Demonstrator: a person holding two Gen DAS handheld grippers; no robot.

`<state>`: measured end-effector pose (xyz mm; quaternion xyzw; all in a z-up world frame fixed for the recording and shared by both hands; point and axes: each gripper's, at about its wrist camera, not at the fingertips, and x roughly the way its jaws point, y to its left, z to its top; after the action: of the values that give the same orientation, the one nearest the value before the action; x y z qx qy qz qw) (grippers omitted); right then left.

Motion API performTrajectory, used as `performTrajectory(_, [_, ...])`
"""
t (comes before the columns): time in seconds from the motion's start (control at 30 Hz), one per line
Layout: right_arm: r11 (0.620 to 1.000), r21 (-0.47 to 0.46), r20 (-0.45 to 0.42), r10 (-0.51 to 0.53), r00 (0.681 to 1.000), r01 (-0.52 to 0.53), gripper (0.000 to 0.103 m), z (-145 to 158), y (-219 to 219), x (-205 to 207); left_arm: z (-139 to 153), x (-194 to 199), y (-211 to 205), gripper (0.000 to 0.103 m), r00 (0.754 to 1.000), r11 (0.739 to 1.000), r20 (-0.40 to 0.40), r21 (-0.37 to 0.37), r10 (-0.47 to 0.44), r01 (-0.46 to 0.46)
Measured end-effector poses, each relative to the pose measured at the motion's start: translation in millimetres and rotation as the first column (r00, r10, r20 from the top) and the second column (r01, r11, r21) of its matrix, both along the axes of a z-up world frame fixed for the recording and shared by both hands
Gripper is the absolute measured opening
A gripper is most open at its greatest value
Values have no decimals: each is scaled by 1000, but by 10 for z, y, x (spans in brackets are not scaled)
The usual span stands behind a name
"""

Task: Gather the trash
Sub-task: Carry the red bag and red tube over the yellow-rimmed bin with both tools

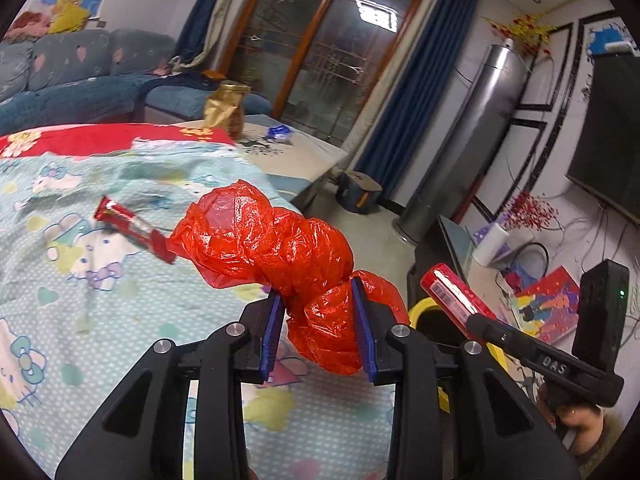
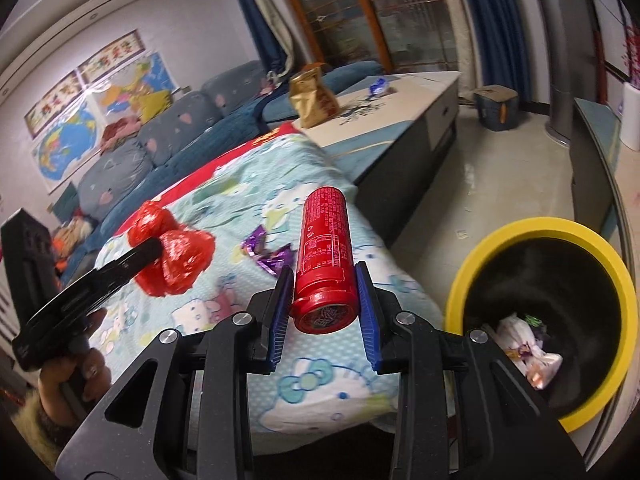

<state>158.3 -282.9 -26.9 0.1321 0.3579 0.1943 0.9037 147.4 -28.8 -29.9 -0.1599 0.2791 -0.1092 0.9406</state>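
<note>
Left gripper (image 1: 318,330) clamped on crumpled red plastic bag (image 1: 276,248), above cartoon-print blanket (image 1: 80,280). Right gripper (image 2: 325,312) clamped on red can (image 2: 325,256), just beside yellow-rimmed bin (image 2: 532,228) holding wrappers. Farther: red wrapper (image 1: 132,228), purple wrapper (image 2: 266,254) on blanket. Beyond: gold bag (image 1: 224,108) on low table (image 1: 312,148).

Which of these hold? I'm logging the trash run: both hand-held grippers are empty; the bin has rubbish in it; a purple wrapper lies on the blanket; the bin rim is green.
1. Both empty: false. The left hand-held gripper clamps a crumpled red plastic bag; the right hand-held gripper clamps a red cylindrical can.
2. The black bin holds rubbish: true.
3. A purple foil wrapper lies on the cartoon-print blanket: true.
4. Green rim: false, it is yellow.
</note>
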Motion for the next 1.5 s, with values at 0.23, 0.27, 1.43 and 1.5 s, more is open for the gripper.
performTrajectory(0.23, [997, 3, -6, -71, 997, 71, 25, -47, -271, -26, -1, -6, -290, 31, 998, 998, 2, 22, -65, 65])
performTrajectory(0.27, [997, 5, -7, -81, 997, 81, 25, -54, -307, -23, -5, -3, -320, 31, 997, 997, 1, 24, -73, 73])
performTrajectory(1.43, [916, 8, -97, -397, 912, 400, 25, -416, -1510, -4, -216, 0, -1677, 31, 928, 916, -23, 157, -371, 370])
performTrajectory(1.5, [911, 5, -107, -409, 906, 412, 25, -447, -1571, -1, -246, -1, -1725, 31, 924, 910, -28, 163, -382, 381])
